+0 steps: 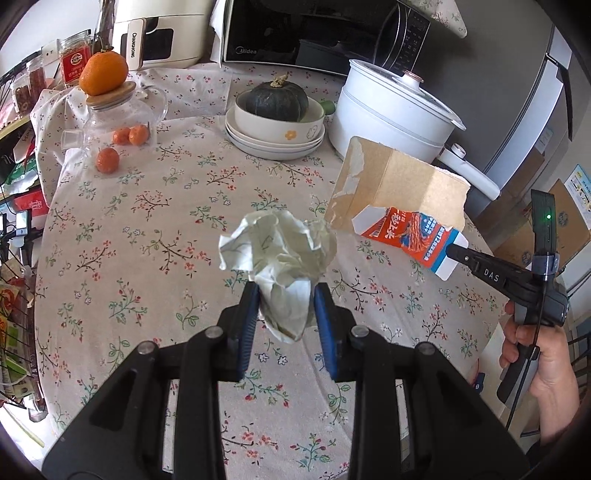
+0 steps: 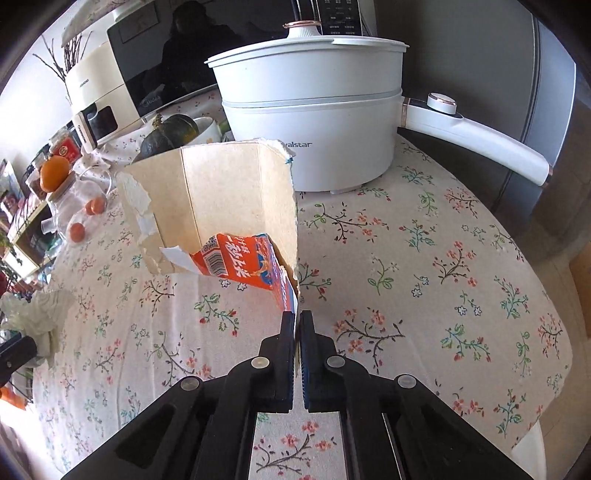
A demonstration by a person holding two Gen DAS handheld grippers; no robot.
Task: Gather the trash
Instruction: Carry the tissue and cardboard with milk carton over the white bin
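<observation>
- From the left wrist view, the left gripper [image 1: 283, 308] had its blue ribbed pads pressed against a crumpled wad of white paper [image 1: 279, 254], held up above the bench [image 1: 147, 229].
- The bench wore a soft cloth printed with small red and green flower sprigs.
- To the right, the right gripper [image 1: 451, 252], marked "DAS" on its black finger, pinched a corner of a torn carton [image 1: 400, 206]: plain brown card inside, glossy orange and blue print with Chinese characters outside, ragged edges. The carton was also lifted off the cloth.
- At the back stood a black "Midea" microwave [image 1: 295, 33], a cream "CHANGHONG" appliance [image 1: 155, 33], a smooth white electric pot [image 1: 391, 107] and a dark green squash [image 1: 277, 100] in a stack of white bowls.
- An orange [image 1: 103, 73] sat on the wooden lid of a glass jar [image 1: 118, 125], with a smaller one just beside the jar.
- From the right wrist view, the right gripper [image 2: 298, 319] was nearly closed, clamping the thin edge of the torn carton [image 2: 229, 206], whose barcode showed on the orange panel.
- Behind it, the electric pot [image 2: 310, 122] read "alstar", its first letters hidden by the card.
- The white paper [image 2: 40, 314] showed at the far left edge.
</observation>
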